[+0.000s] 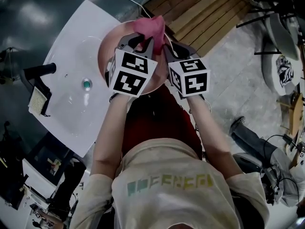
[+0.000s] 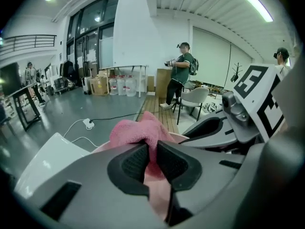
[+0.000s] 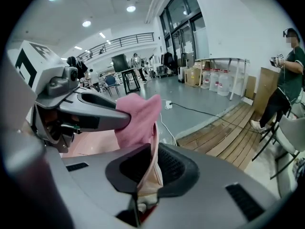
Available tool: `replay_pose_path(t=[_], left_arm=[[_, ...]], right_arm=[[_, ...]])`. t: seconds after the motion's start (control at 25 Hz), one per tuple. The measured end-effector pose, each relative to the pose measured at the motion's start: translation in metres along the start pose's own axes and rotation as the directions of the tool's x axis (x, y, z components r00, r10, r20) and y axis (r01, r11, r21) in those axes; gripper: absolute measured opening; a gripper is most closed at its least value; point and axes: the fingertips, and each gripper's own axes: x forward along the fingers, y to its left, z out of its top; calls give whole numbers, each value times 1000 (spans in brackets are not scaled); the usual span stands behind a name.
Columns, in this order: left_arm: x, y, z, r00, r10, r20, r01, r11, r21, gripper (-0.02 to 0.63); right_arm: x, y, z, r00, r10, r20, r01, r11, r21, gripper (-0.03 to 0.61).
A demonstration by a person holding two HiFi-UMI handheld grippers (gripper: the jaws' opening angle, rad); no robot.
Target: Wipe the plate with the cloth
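Observation:
In the head view a pink plate is held over the right edge of the white table. My right gripper is shut on the plate's rim, which runs as a thin pale edge between the jaws of the right gripper. A pink cloth bunches at the plate's far side. My left gripper is shut on the cloth, which stands up between the jaws of the left gripper against the plate's face. The left gripper lies close beside the right one.
A teal round fitting sits in the table's middle, and a black device lies at its left edge. Wooden decking is on the floor beyond the plate. Chairs and a standing person are farther off.

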Motion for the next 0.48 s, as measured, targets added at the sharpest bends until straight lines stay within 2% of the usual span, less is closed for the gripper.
replay_pose_path(t=[0.28, 0.48], left_arm=[[-8, 25, -20, 994, 82, -68, -82, 997, 5, 61], [-22, 44, -32, 981, 165, -98, -165, 986, 11, 60]], right_arm=[[1, 0, 1, 1000, -1, -3, 1, 1000, -8, 72], [0, 1, 1, 1000, 0, -3, 0, 1000, -18, 72]])
